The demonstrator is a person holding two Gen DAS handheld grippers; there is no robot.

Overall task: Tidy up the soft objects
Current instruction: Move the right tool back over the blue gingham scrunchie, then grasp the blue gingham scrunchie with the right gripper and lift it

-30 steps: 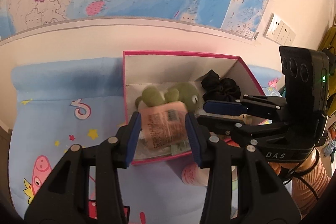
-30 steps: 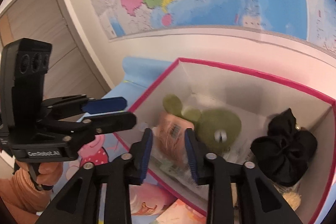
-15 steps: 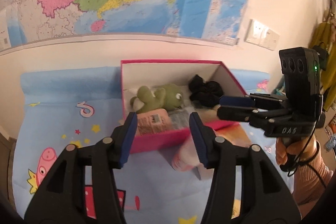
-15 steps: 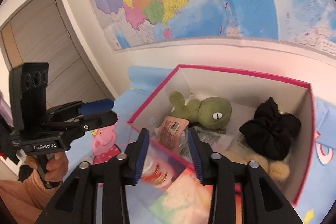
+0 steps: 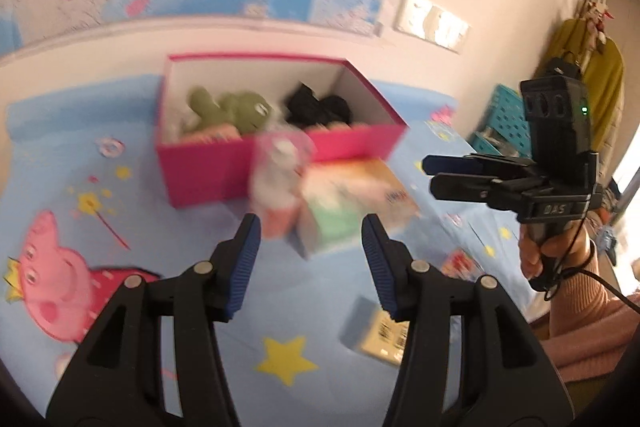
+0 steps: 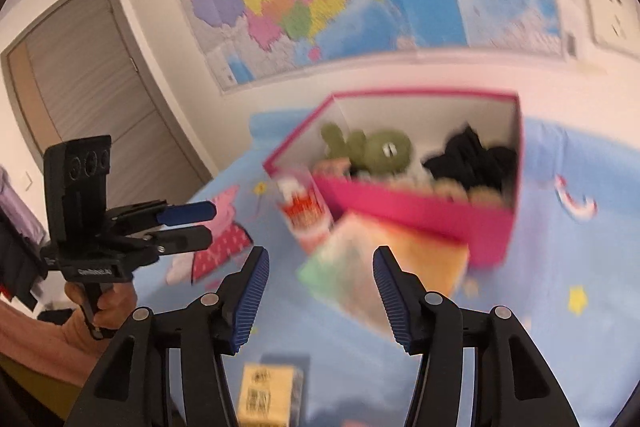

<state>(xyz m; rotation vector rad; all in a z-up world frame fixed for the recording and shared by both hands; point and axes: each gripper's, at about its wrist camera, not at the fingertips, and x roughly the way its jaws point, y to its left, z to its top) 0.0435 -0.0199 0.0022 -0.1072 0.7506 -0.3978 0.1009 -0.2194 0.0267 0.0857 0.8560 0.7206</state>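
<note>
A pink box [image 5: 208, 167] stands on the blue cartoon mat. In it lie a green plush [image 5: 236, 107], a black scrunchie [image 5: 320, 107] and a pink packet [image 5: 212, 133]. My left gripper [image 5: 312, 247] hangs open and empty in front of the box, above the mat. My right gripper [image 6: 320, 275] also holds nothing, and its jaws are opening. The right wrist view shows the same box [image 6: 408, 207], plush [image 6: 380, 147], scrunchie [image 6: 472, 163] and packet [image 6: 332, 167]. Each gripper shows in the other's view: the right gripper [image 5: 428, 174] at right, the left gripper [image 6: 212, 223] at left.
A small bottle [image 5: 280, 179] and a pastel pack [image 5: 352, 199] lie just in front of the box. A small yellow carton [image 5: 380, 335] lies nearer on the mat [image 5: 180, 307]. A wall with a map is behind; a teal crate [image 5: 504, 123] stands at right.
Both grippers have let go of the pink packet, which now lies in the box. They have drawn back from the box and apart, and their jaws stand wider.
</note>
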